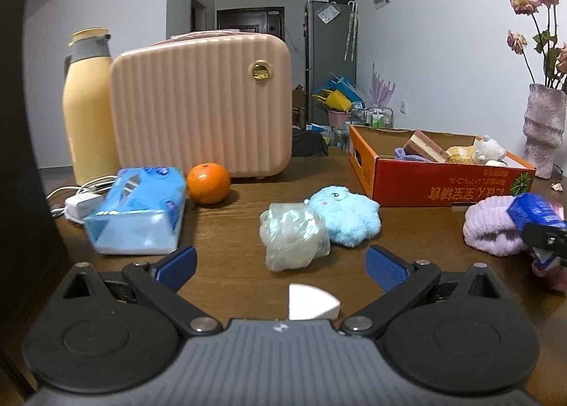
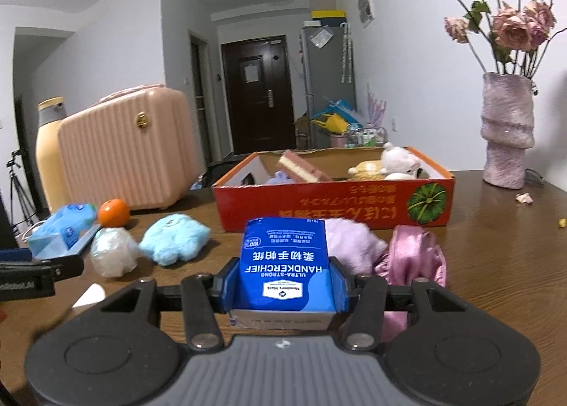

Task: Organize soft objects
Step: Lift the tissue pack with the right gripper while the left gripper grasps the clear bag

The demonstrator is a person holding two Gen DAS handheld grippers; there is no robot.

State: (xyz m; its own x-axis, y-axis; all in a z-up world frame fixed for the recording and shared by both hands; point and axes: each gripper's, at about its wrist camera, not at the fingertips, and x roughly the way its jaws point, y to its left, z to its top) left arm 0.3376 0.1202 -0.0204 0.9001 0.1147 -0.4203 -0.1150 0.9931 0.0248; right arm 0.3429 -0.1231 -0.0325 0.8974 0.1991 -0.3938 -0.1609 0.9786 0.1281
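Note:
My right gripper (image 2: 285, 283) is shut on a blue handkerchief pack (image 2: 286, 264), held just above the table in front of the orange cardboard box (image 2: 333, 206). The box holds a sponge cake toy (image 2: 299, 167) and plush toys (image 2: 393, 161). A purple fluffy item (image 2: 351, 246) and pink satin cloth (image 2: 414, 253) lie behind the pack. My left gripper (image 1: 281, 264) is open and empty, facing a clear plastic-wrapped bundle (image 1: 292, 236) and a light blue plush (image 1: 345, 214). The right gripper with its pack shows at the right edge of the left wrist view (image 1: 538, 225).
A pink ribbed case (image 1: 202, 105), a yellow thermos (image 1: 88, 105), an orange (image 1: 208, 182), a blue tissue pack (image 1: 136, 209) and a white charger (image 1: 83, 204) stand at the left. A vase with dried roses (image 2: 506, 129) stands at the right. A white wedge (image 1: 308, 301) lies near my left gripper.

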